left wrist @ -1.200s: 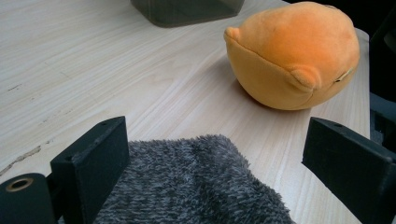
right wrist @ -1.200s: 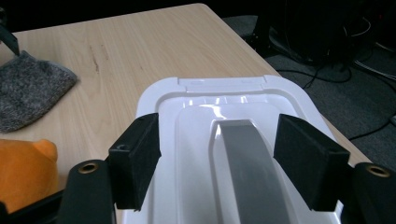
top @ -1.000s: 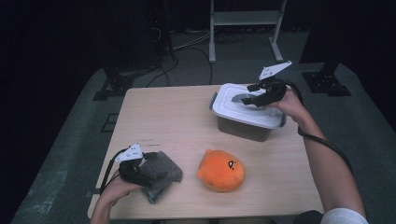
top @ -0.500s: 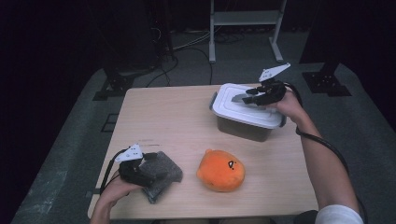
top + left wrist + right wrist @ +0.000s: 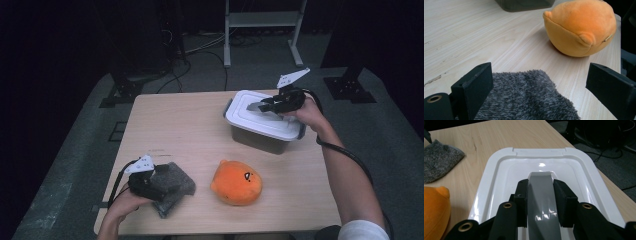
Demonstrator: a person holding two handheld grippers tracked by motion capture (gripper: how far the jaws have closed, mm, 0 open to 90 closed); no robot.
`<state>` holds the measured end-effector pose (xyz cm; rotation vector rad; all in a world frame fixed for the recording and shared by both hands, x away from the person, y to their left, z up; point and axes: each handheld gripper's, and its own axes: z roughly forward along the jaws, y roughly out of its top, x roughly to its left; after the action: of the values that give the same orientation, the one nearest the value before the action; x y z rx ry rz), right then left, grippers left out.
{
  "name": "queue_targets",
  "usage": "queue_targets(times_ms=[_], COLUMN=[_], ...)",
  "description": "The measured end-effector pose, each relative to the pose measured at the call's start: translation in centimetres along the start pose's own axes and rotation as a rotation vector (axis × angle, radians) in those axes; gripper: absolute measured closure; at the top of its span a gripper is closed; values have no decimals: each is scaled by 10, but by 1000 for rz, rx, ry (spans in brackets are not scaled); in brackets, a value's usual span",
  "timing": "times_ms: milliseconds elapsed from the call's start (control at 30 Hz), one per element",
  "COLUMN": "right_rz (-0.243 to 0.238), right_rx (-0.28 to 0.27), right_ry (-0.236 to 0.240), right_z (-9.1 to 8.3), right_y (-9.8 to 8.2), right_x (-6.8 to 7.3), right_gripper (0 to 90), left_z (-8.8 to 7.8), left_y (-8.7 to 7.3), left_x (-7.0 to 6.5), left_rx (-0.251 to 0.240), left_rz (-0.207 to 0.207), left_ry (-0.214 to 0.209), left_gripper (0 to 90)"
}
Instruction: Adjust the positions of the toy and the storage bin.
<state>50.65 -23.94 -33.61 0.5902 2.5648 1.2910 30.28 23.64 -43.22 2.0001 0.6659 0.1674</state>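
A dark box with a white lid (image 5: 252,120) stands at the table's far right. My right gripper (image 5: 263,106) reaches over it. In the right gripper view its jaws (image 5: 541,186) have just been closing and now press both sides of the lid's grey handle (image 5: 541,205). At the near left my left gripper (image 5: 159,181) rests open over a grey fuzzy cloth (image 5: 176,186). In the left gripper view the cloth (image 5: 529,100) lies low between the wide jaws (image 5: 540,75), untouched by the pads. An orange plush (image 5: 236,182) sits to the right of the cloth.
The wooden table (image 5: 185,130) is bare across its middle and far left. The plush (image 5: 579,27) lies just beyond the left jaws, with the box's base (image 5: 524,3) farther off. Stands and cables sit on the dark floor behind the table.
The right gripper's jaws have closed onto the lid's handle, with the hand barely shifting. The left gripper, the cloth and the plush have stayed put.
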Motion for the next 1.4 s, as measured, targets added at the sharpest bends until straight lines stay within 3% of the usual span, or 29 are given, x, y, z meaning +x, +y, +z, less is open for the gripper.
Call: queue_targets(times_ms=[400, 833, 1400], right_rz=[-24, -92, -105], right_rx=[-14, -7, -15], right_ry=[57, 119, 157], right_z=[6, 18, 25], right_y=[3, 13, 17], right_x=[16, 40, 53], right_gripper=[656, 656, 657], left_z=[0, 1, 3], left_y=[2, 2, 2], left_x=[-2, -3, -4], left_rx=[-3, 1, 5], left_rz=[5, 8, 8], left_ry=[-5, -11, -19], left_gripper=[63, 63, 63])
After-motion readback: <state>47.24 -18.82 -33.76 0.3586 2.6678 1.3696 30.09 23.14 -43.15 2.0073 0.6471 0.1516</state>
